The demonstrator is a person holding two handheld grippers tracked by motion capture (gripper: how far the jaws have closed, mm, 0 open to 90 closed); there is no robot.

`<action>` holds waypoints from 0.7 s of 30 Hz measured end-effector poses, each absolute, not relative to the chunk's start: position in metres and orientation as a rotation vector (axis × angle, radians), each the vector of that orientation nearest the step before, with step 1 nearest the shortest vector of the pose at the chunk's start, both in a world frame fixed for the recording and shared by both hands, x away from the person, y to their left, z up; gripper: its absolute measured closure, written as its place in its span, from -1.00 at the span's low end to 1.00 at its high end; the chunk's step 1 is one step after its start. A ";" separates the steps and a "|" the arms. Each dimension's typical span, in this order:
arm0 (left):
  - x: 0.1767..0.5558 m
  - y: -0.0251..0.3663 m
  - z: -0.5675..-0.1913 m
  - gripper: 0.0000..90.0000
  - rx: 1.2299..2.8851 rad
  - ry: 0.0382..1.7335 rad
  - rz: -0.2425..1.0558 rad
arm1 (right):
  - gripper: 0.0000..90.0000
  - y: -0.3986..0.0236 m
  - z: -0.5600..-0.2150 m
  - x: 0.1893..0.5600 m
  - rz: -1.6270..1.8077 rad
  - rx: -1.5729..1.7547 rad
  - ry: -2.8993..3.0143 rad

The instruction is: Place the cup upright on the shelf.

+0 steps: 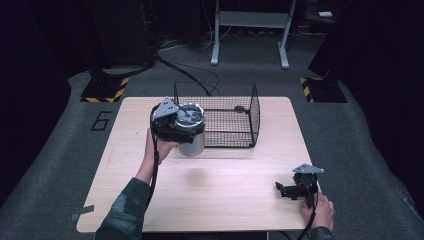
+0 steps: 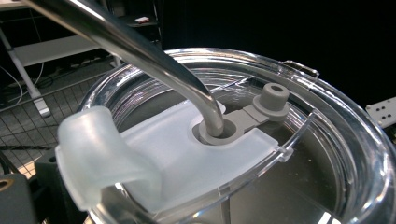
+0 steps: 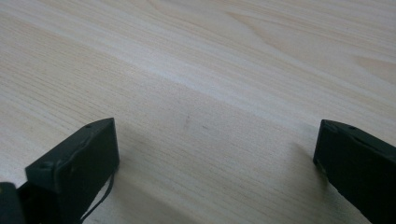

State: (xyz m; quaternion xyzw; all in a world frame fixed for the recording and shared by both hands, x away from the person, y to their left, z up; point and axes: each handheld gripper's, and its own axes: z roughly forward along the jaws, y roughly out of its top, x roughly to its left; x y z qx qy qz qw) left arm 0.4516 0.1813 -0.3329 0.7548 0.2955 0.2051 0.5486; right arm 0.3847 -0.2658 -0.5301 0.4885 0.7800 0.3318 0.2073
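**Tumbler held up at the basket's near-left corner**

Dark room, grey carpet, pale wooden table [image 1: 200, 200].

High view. We see the left gripper [image 1: 172, 125] raised over the table's far-left part, with a steel tumbler [image 1: 192, 142] hanging upright just right of it and partly beneath it. Its long axis runs vertical, and a soft shadow on the wood in front of it suggests it is off the surface. Immediately right of the tumbler stands the wire basket [image 1: 252, 115], open at the top; its near-left corner is just beside the cup. We judge the coming move turns on this: the basket opening lies to the right of and slightly beyond the gripper, with the wire rim at about the tumbler's upper part. The right gripper [image 1: 295, 189] rests low at the near-right edge, well apart from both, so the left hand is clearly the nearer.

Left gripper view. We look down on the tumbler's clear lid [image 2: 327, 121], very close, with a bent metal straw [image 2: 140, 46] entering a grey grommet, and a frosted flap [image 2: 102, 154] toward us. The jaws are hidden; from the lifted cup we take the gripper as clamped on the tumbler. Basket mesh shows behind on the left.

Right gripper view. Jaws spread wide over bare wood, nothing between them.
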 end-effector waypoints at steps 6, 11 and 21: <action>0.462 0.176 -0.327 -0.93 1.786 0.705 0.495 | -1.00 -0.266 -0.530 0.385 0.924 1.360 2.172; 0.471 0.171 -0.324 -0.93 1.782 0.713 0.500 | -1.00 -0.266 -0.530 0.385 0.924 1.360 2.172; 0.490 0.167 -0.317 -0.93 1.779 0.723 0.531 | -1.00 -0.266 -0.530 0.385 0.924 1.360 2.172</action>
